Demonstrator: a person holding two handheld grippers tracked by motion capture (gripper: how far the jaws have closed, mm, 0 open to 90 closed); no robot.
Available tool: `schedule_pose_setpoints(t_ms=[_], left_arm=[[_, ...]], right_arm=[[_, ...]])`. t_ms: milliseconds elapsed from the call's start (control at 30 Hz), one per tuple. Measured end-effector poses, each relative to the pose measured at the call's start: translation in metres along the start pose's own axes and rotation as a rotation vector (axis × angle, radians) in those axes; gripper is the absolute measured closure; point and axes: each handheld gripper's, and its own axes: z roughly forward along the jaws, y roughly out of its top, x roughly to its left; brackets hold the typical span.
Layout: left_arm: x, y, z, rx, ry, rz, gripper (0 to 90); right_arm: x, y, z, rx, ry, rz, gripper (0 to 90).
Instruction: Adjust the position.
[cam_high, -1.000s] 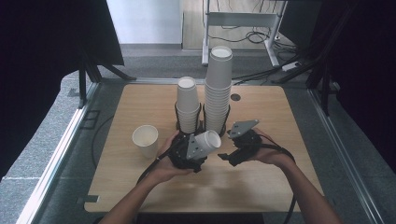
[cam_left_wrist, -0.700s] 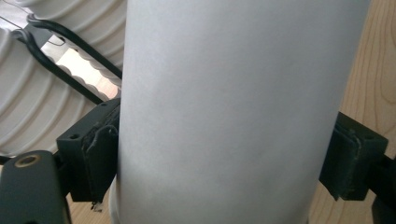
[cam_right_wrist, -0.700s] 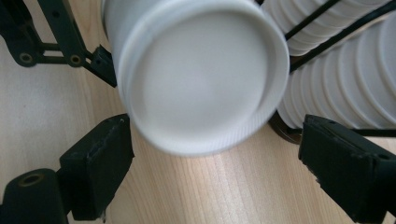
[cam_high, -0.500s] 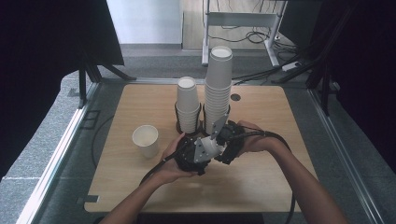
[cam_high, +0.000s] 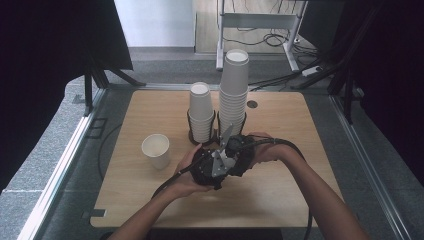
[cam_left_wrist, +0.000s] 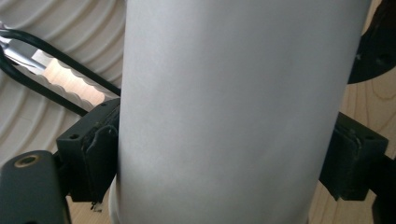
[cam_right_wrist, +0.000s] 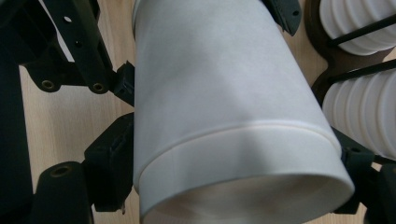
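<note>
Cup (cam_right_wrist: 224, 93): light, thin-walled paper, easily crushed; held above the table (cam_high: 280, 200) before the cup stacks (cam_high: 233, 90). Left tool (cam_left_wrist: 224, 154) clamps its wall; right tool (cam_right_wrist: 233, 172) closes near the rim. Grip gently at mid-wall.

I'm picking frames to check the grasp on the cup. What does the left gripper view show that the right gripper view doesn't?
Left gripper view: the held cup's plain side wall, clamped between the left gripper's two black jaws, one pad pressed on each side.

Right gripper view: the cup's rolled rim and open mouth nearest the camera, the right gripper's jaws flanking that rim end, and the other gripper's jaws farther along the cup.

Both: the same white paper cup, the ridged cup stacks in a black wire holder, and the wooden table.
</note>
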Motion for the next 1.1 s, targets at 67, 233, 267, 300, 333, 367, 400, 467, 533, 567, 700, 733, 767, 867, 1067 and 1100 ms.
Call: schedule_pose_setpoints(t_ms=[67, 233, 267, 300, 333, 367, 400, 467, 533, 567, 700, 733, 767, 867, 1067, 1100], left_arm=[[-0.001, 0.000, 0.000, 0.009, -0.003, 0.000, 13.1], [-0.002, 0.001, 0.002, 0.010, -0.010, -0.004, 13.1], [-0.003, 0.002, 0.003, 0.007, 0.001, -0.007, 13.1], [-0.003, 0.002, 0.003, 0.007, 0.002, -0.007, 13.1], [-0.003, 0.003, 0.003, 0.013, -0.002, -0.005, 13.1], [-0.003, 0.003, 0.003, 0.010, -0.004, -0.002, 13.1], [-0.003, 0.002, 0.004, 0.009, -0.002, -0.001, 13.1], [-0.003, 0.002, 0.004, 0.013, -0.002, -0.002, 13.1], [-0.003, 0.002, 0.004, 0.014, 0.001, -0.003, 13.1], [-0.003, 0.002, 0.004, 0.016, -0.005, -0.002, 12.9], [-0.004, 0.002, 0.005, 0.010, -0.021, -0.008, 11.7], [-0.004, 0.002, 0.005, 0.010, -0.016, -0.011, 11.1], [-0.004, 0.002, 0.005, 0.011, -0.014, -0.012, 10.6], [-0.003, 0.002, 0.006, 0.006, -0.048, -0.018, 4.5], [-0.004, 0.001, 0.003, -0.016, -0.056, -0.026, 0.2], [-0.004, 0.000, 0.003, -0.019, -0.052, -0.027, 0.2]], right_arm=[[-0.002, -0.001, 0.001, 0.008, 0.013, -0.004, 20.7], [-0.002, -0.001, 0.003, 0.020, 0.017, 0.004, 20.0], [-0.002, -0.001, 0.003, 0.025, 0.019, 0.011, 19.7], [-0.002, 0.000, 0.004, 0.027, 0.021, 0.005, 19.3], [-0.002, 0.000, 0.004, 0.034, 0.023, 0.012, 19.1], [-0.002, 0.000, 0.005, 0.034, 0.024, 0.007, 19.3], [-0.002, 0.000, 0.005, 0.033, 0.025, 0.003, 19.4], [-0.003, 0.000, 0.006, 0.036, 0.027, 0.003, 20.0], [-0.002, -0.001, 0.006, 0.030, 0.025, 0.001, 20.7], [-0.002, -0.001, 0.006, 0.028, 0.026, 0.000, 21.1], [-0.002, -0.004, 0.005, 0.017, 0.032, -0.009, 22.1], [-0.001, -0.004, 0.005, 0.011, 0.032, -0.013, 22.2], [-0.002, -0.005, 0.005, 0.006, 0.030, -0.019, 22.2], [-0.001, -0.009, 0.005, 0.002, 0.024, -0.009, 22.4], [-0.005, -0.022, 0.008, -0.013, 0.009, 0.016, 22.4], [-0.005, -0.023, 0.008, -0.020, 0.008, 0.016, 22.4]])
